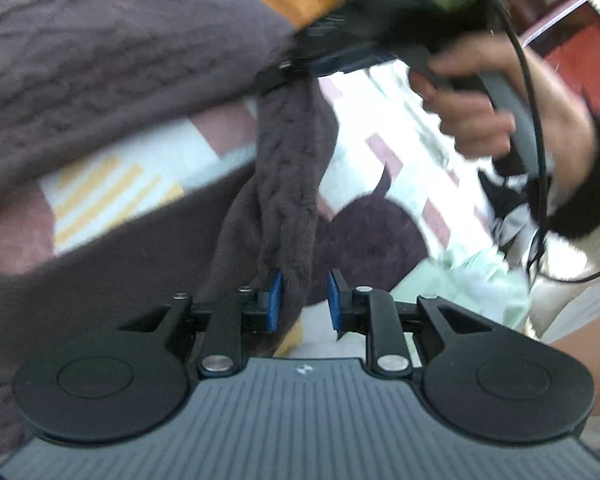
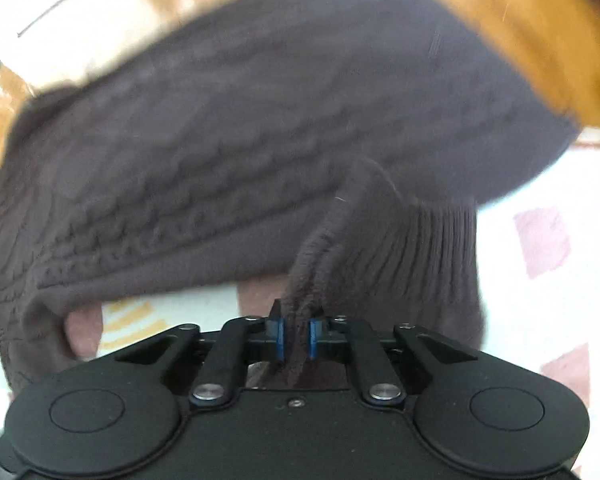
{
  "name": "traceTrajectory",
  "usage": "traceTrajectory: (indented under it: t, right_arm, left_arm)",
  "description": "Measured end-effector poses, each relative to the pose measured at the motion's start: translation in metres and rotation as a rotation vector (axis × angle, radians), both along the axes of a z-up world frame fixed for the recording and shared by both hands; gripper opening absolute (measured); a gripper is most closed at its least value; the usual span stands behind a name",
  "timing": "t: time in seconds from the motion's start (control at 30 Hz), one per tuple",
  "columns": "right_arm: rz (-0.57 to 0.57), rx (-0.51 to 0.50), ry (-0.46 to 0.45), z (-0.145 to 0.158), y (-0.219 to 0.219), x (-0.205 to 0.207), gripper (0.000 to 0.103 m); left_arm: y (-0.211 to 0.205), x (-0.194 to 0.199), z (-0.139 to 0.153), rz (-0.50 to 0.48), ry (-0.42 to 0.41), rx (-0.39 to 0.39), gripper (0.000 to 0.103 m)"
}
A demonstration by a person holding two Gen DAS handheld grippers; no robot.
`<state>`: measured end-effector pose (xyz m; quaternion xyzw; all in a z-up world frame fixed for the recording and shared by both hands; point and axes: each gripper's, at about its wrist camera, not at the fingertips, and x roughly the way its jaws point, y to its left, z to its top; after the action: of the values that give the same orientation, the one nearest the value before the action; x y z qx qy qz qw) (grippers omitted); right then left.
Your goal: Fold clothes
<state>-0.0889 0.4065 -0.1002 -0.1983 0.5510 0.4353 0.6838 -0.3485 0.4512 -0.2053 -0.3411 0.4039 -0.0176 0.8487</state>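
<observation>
A dark brown cable-knit sweater [image 1: 100, 60] lies spread over a patterned bedcover [image 1: 148, 168]. A strip of it [image 1: 284, 200] hangs from my right gripper [image 1: 296, 66] at the top down to my left gripper [image 1: 304, 300]. The strip passes between the left gripper's blue pads [image 1: 274, 300], resting against the left pad with a gap to the right pad. In the right wrist view my right gripper [image 2: 296, 338] is shut on a bunched fold of the sweater [image 2: 240, 140], beside its ribbed edge [image 2: 432, 252].
A hand [image 1: 472, 120] with a black cuff holds the right gripper's handle. A dark purple garment [image 1: 364, 240] and a pale green one [image 1: 472, 284] lie on the bedcover at right. Orange wood [image 2: 520, 40] borders the far side.
</observation>
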Motion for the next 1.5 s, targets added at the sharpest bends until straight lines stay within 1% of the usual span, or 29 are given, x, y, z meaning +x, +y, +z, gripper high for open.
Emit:
traceTrajectory:
  t: [0.1,0.17,0.2,0.27,0.3,0.33,0.43,0.5,0.53,0.6,0.63,0.67,0.73,0.77,0.83,0.87,0.9,0.93,1.03,1.1,1.13,1.17,1.27,1.33,1.37,1.4,1.43,1.47,1.5]
  right_arm:
    - [0.088,0.245,-0.078,0.053,-0.039,-0.005,0.011]
    - [0.140,0.424,-0.100,0.079,-0.083,-0.006,0.010]
    - [0.152,0.479,-0.108,0.086,-0.104,-0.005,0.010]
    - [0.122,0.448,-0.137,0.084,-0.138,0.001,0.010]
    - [0.091,0.380,-0.153,0.073,-0.149,0.006,0.010]
    - [0.070,0.297,-0.177,0.060,-0.156,0.011,0.011]
    - [0.010,-0.004,-0.285,0.014,-0.163,0.023,0.035]
    - [-0.047,-0.198,-0.358,-0.007,-0.165,0.037,0.035]
    - [-0.057,-0.226,-0.381,-0.008,-0.169,0.044,0.035]
    - [-0.056,-0.192,-0.378,0.001,-0.172,0.050,0.036]
    - [-0.059,-0.158,-0.376,0.006,-0.170,0.050,0.039]
    - [-0.063,-0.119,-0.375,0.012,-0.167,0.049,0.045]
    - [-0.057,-0.053,-0.359,0.018,-0.154,0.043,0.051]
    - [-0.043,-0.030,-0.343,0.016,-0.144,0.040,0.051]
    - [-0.005,0.008,-0.315,0.013,-0.127,0.035,0.051]
    - [0.021,0.015,-0.309,0.009,-0.119,0.031,0.051]
    - [0.047,0.021,-0.303,0.006,-0.111,0.028,0.052]
    - [0.073,0.027,-0.301,0.002,-0.105,0.023,0.052]
    - [0.143,0.018,-0.353,-0.007,-0.094,0.010,0.055]
    - [0.168,0.003,-0.386,-0.014,-0.087,0.007,0.063]
    - [0.165,-0.007,-0.401,-0.017,-0.085,0.006,0.070]
    - [0.157,-0.018,-0.415,-0.018,-0.084,0.006,0.070]
    - [0.143,-0.035,-0.379,-0.023,-0.084,0.010,0.070]
    - [0.158,-0.041,-0.311,-0.028,-0.083,0.013,0.070]
    - [0.177,-0.043,-0.289,-0.031,-0.083,0.013,0.070]
    - [0.196,-0.045,-0.267,-0.034,-0.083,0.013,0.070]
    - [0.210,-0.047,-0.258,-0.037,-0.083,0.012,0.070]
    - [0.216,-0.049,-0.276,-0.039,-0.085,0.010,0.070]
    - [0.223,-0.051,-0.290,-0.043,-0.086,0.009,0.070]
  left_arm:
    - [0.010,-0.014,0.017,0.065,-0.072,-0.011,0.034]
    - [0.017,-0.026,0.025,0.117,-0.119,-0.037,0.035]
    - [0.020,-0.031,0.028,0.135,-0.134,-0.049,0.035]
    - [0.027,-0.040,0.032,0.158,-0.154,-0.063,0.036]
    - [0.030,-0.042,0.034,0.164,-0.149,-0.049,0.038]
    - [0.032,-0.043,0.034,0.182,-0.130,-0.027,0.041]
    - [0.046,-0.051,0.031,0.255,-0.040,0.013,0.041]
    - [0.053,-0.055,0.025,0.319,0.044,0.038,0.041]
    - [0.056,-0.057,0.020,0.348,0.076,0.037,0.041]
    - [0.064,-0.068,0.016,0.428,0.131,0.033,0.041]
    - [0.067,-0.074,0.015,0.467,0.152,0.032,0.045]
    - [0.069,-0.079,0.015,0.499,0.193,0.061,0.048]
    - [0.072,-0.087,0.013,0.569,0.297,0.170,0.052]
    - [0.071,-0.091,0.013,0.612,0.369,0.224,0.052]
    - [0.071,-0.100,0.014,0.734,0.488,0.289,0.052]
    - [0.073,-0.106,0.014,0.785,0.495,0.267,0.052]
    - [0.074,-0.111,0.014,0.817,0.464,0.223,0.055]
    - [0.076,-0.117,0.014,0.848,0.434,0.181,0.063]
    - [0.080,-0.126,0.003,0.914,0.432,0.131,0.069]
    - [0.082,-0.128,-0.012,0.953,0.479,0.115,0.069]
    - [0.085,-0.129,-0.018,0.966,0.458,0.091,0.070]
    - [0.088,-0.130,-0.024,0.978,0.436,0.069,0.072]
    - [0.092,-0.121,-0.016,0.977,0.373,0.153,0.077]
    - [0.096,-0.106,-0.014,0.923,0.383,0.218,0.092]
    - [0.098,-0.097,-0.019,0.889,0.423,0.235,0.093]
    - [0.100,-0.090,-0.026,0.870,0.472,0.236,0.091]
    - [0.098,-0.087,-0.028,0.878,0.483,0.267,0.086]
    - [0.096,-0.083,-0.030,0.887,0.492,0.299,0.065]
    - [0.091,-0.081,-0.025,0.899,0.474,0.338,0.019]
